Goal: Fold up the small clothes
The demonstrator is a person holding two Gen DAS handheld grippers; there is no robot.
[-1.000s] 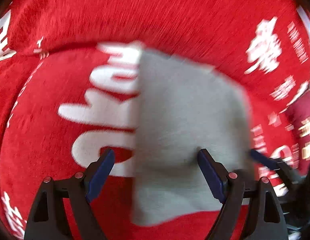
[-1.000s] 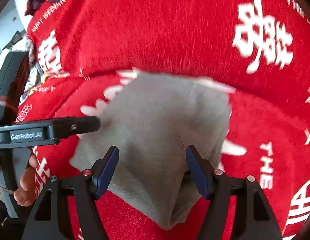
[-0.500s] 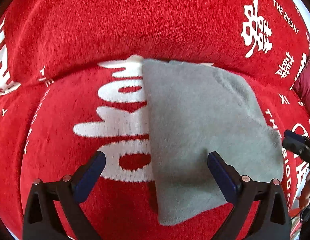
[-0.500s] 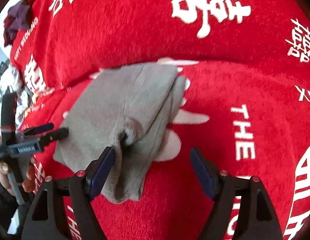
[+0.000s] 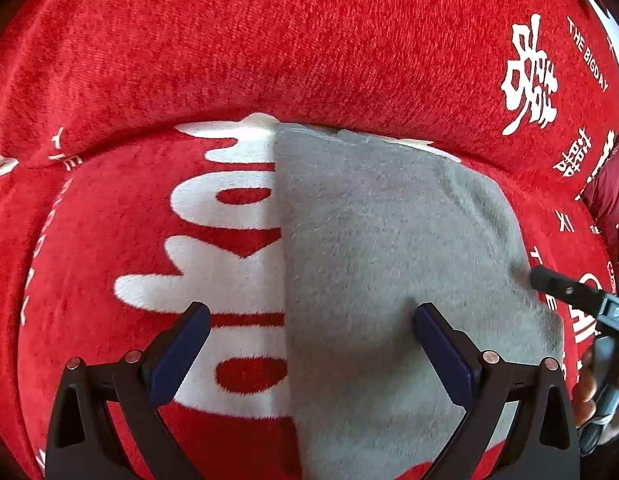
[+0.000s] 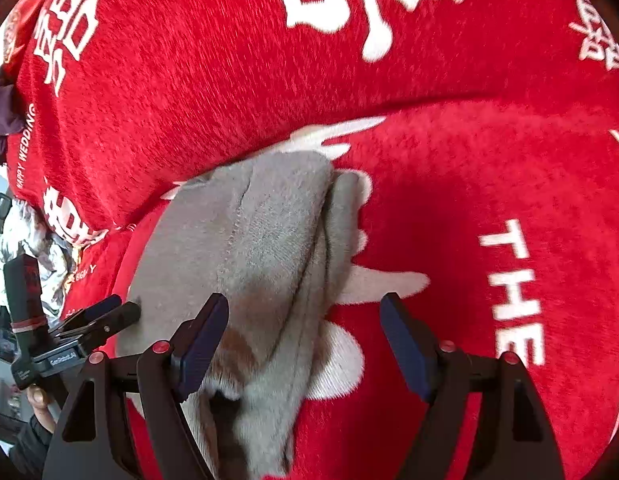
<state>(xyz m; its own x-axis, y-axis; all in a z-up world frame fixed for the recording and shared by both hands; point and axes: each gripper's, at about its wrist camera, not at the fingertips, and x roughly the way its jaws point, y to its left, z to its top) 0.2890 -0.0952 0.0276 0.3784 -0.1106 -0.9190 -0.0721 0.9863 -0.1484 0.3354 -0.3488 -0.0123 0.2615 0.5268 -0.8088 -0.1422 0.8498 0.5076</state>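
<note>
Landmark: a grey folded garment (image 5: pixel 393 264) is laid flat on a red plush cover (image 5: pixel 269 48) printed with white characters and letters.
Garment position: its far edge is tucked against the raised red back cushion; one straight edge is laid across a large white print (image 5: pixel 213 264) on the seat.
Garment shape: seen from the right wrist view, the garment (image 6: pixel 269 240) is shown with stacked layers and ridges along its right side.
Left tongs (image 5: pixel 309 344): spread wide, nothing gripped; the straight edge of the garment is seen between the two blue pads, the right pad over grey cloth, the left pad over the white print. Their jaws have just been opening.
Right tongs (image 6: pixel 303 340): held apart, nothing pinched; the left pad is over the garment, the right pad over red cover. Their jaws have just been opening too.
Around: the right tongs' black tip is seen at the garment's right edge in the left view; dark purple cloth (image 6: pixel 1 116) and a pale crumpled heap are seen far left of the garment.
</note>
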